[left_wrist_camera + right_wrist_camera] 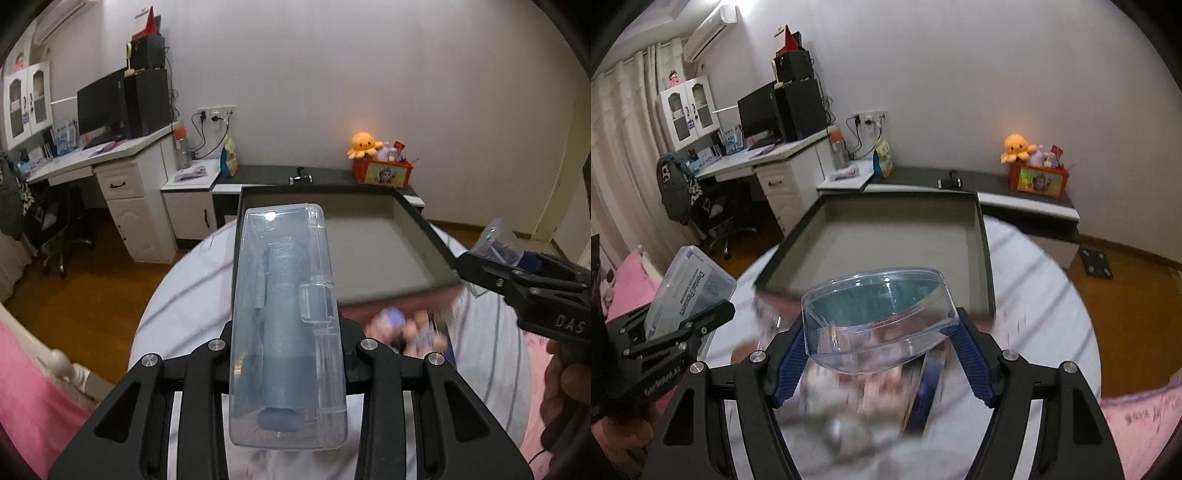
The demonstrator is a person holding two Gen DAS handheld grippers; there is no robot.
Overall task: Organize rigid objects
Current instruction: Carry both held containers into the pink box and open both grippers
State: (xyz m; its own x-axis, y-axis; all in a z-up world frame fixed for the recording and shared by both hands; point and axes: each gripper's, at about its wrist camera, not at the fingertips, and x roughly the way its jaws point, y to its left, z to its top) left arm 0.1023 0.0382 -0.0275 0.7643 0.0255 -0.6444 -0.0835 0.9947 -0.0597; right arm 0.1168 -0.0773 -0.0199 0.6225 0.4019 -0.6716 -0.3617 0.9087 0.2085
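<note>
1. We judge the main risk to be a slip. The left gripper (pixel 288 350) grips the long clear case (pixel 286 317) near its lower half, so most of its length stands out beyond the fingers; a quick swing could lever it loose.
2. We judge a second risk on the right. The right gripper (pixel 881 354) clamps the round clear box (pixel 877 314) across its smooth curved wall, which could squirt out of the blue pads (pixel 792 363) if pressure shifts.
3. Both loads hang above loose, blurred items on the round table (pixel 1034 295); a drop would scatter them. We cannot identify those items.
4. The 2 grippers work close together, so we judge a collision possible on the way to the grey tray (pixel 369 240), which lies just ahead with nothing in it.
5. Left fingers: drawn in tight on the long clear case.
6. Right fingers: spread fairly wide, gripping the round clear box on both sides.
</note>
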